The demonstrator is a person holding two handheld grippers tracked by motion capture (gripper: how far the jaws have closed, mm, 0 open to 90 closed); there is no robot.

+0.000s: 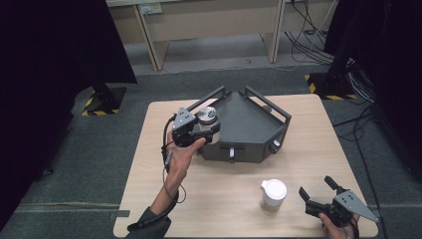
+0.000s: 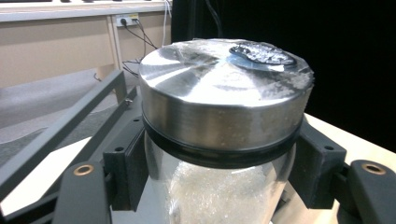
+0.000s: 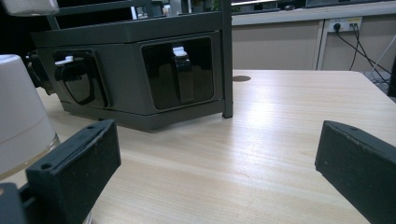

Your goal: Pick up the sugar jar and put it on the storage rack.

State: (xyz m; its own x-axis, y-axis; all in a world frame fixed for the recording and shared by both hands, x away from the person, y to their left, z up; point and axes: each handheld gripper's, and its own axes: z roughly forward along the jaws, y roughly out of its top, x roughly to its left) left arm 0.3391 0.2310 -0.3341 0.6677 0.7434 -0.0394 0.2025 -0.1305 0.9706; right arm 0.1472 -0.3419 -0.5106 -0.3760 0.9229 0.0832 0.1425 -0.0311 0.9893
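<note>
**Inspector:** At the near edge of the tabletop (image 1: 234, 199), what do you hold?

**Operator:** Nothing in my right gripper (image 1: 321, 191). It sits low at the near right corner, jaws spread wide apart with bare wood between them. In the right gripper view, the pads (image 3: 74, 154) stand well clear of each other.

**Inspector:** What is closest to it?

**Operator:** A white-lidded cup (image 1: 273, 195), upright on the tabletop just to the left of that gripper, not touching it. It shows again at the left edge of the right gripper view (image 3: 21, 116).

**Inspector:** Moving farther out?

**Operator:** My left hand (image 1: 181, 154) reaches forward past mid-table, carrying my left gripper (image 1: 211, 130). Its jaws are clamped on a glass jar (image 2: 219, 186), one pad on each side, just beneath the jar's metal lid (image 2: 219, 88). The glass holds a pale, glittery content that I cannot identify.

**Inspector:** Where does the jar stand?

**Operator:** Upright at the left front corner of the dark grey rack (image 1: 249, 129), over its top surface. Whether the base rests on the rack I cannot tell; the gripper hides it.

**Inspector:** And the rack itself?

**Operator:** It sits mid-table, toward the far side, with rails along its edges. Its front panels (image 3: 180, 74) carry recessed latches with white tabs.
</note>
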